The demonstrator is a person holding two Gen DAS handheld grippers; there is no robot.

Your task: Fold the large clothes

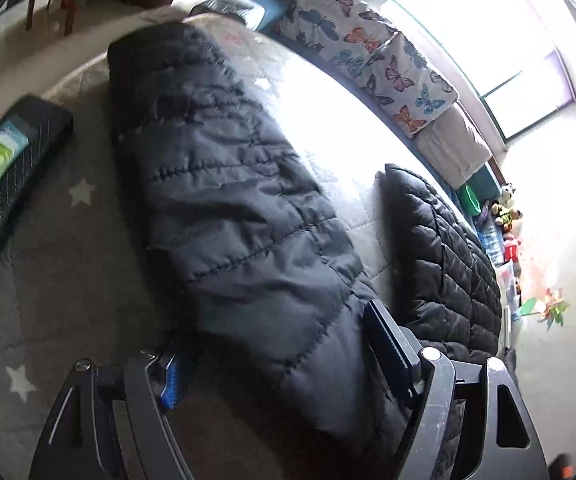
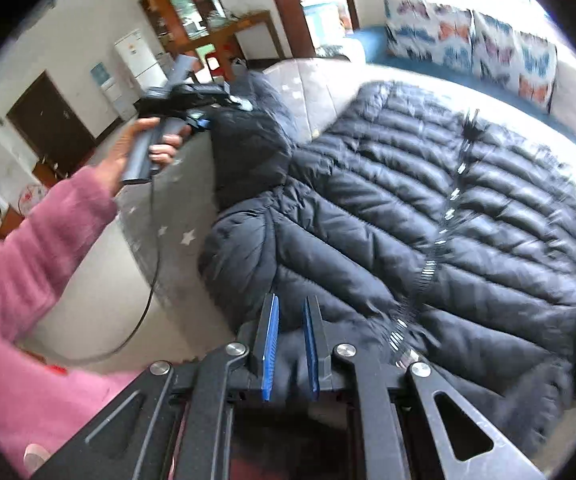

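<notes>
Lying spread on the bed, front up with its zipper running down the middle, the black puffer jacket is the landmark we steer by. We hold its sleeve with the left hand-held gripper, whose fingers stand wide on either side of the quilted cloth; the fabric passes between them, but we cannot tell whether they truly pinch it or only straddle it. In the right wrist view that sleeve appears lifted off to the jacket's left side, raised above the mattress, which we judge is meant to carry it inward across the chest for the first fold. The right hand-held gripper sits low at the jacket's near hem, its blue pads drawn close with a narrow gap; dark cloth shows in that gap, though we cannot say for sure that it is gripped. We take it as an anchor that keeps the body from sliding while the sleeve swings. Beyond the jacket, toward the window, butterfly pillows line the far edge of the bed, well apart from the cloth. A strip of bare mattress lies between the raised sleeve and the body, so the fold has free room. Left of the jacket the bed edge drops to a grey star mat.
</notes>
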